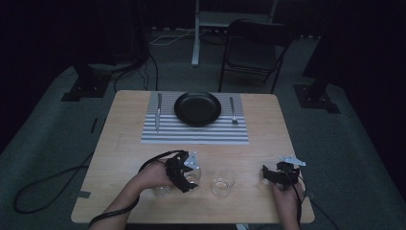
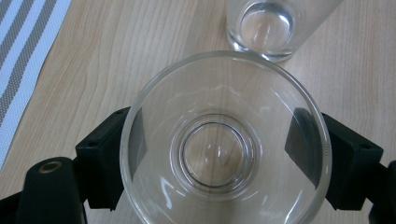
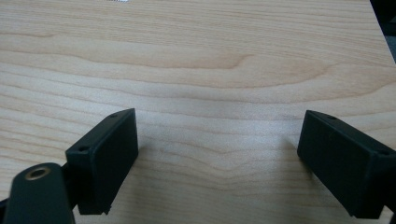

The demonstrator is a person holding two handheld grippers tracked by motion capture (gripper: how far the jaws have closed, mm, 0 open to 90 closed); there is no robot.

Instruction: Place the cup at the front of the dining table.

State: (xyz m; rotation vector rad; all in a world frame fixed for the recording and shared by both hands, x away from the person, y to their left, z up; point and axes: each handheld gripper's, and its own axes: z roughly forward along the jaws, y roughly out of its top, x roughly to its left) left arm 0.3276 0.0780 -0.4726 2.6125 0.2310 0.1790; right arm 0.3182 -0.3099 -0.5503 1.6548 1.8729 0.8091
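Observation:
A clear drinking glass (image 2: 224, 140) stands between my left gripper's (image 2: 219, 140) jaws, and both black pads press its wall, so the gripper is shut on it. In the high view this glass (image 1: 193, 176) is near the table's front edge under the left gripper (image 1: 186, 173). A second clear glass (image 2: 266, 25) stands just beyond it, also seen at the front middle (image 1: 223, 184). A third glass (image 1: 162, 190) sits beside the person's left hand. My right gripper (image 1: 281, 175) rests at the front right, open over bare wood (image 3: 219, 154), with nothing between its jaws.
A grey-striped placemat (image 1: 195, 132) lies at the far middle of the wooden table (image 1: 119, 143). It carries a black plate (image 1: 197, 108), a knife (image 1: 158, 111) to its left and a fork (image 1: 232, 110) to its right. A folding chair (image 1: 253, 48) stands beyond the table.

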